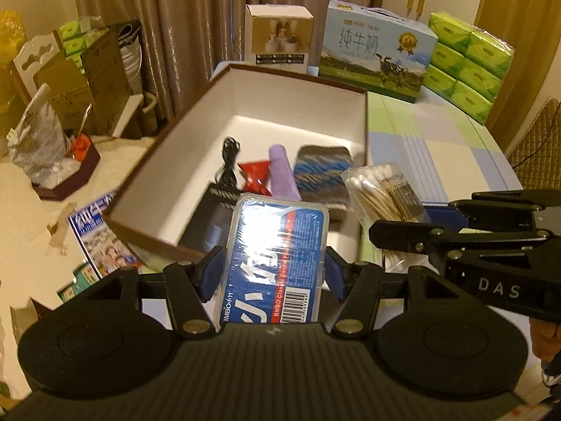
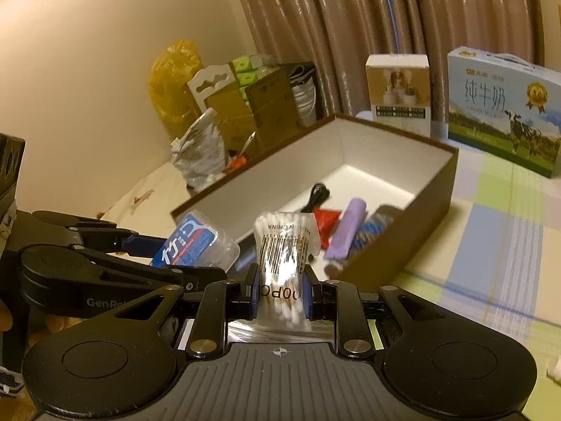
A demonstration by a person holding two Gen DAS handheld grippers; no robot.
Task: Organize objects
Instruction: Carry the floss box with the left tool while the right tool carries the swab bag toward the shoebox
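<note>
Left gripper (image 1: 275,273) clamps a clear-cased blue dental floss box (image 1: 277,263), its lower end cut off; right gripper (image 2: 279,293) pinches a clear bag of cotton swabs (image 2: 285,249). Both hang beside the brown, white-lined open box (image 1: 364,129), whose contents are partly hidden.

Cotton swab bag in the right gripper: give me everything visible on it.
The swab bag is a clear, crinkly plastic pouch packed with wooden-stick, white-tipped swabs. It has a black barcode and upside-down print on its face. The right gripper is shut on its lower part, blue pads pinching both sides so the film bulges above. It stands roughly upright, held in the air near the open brown box, beside the floss case. Nothing else visibly touches it.
</note>
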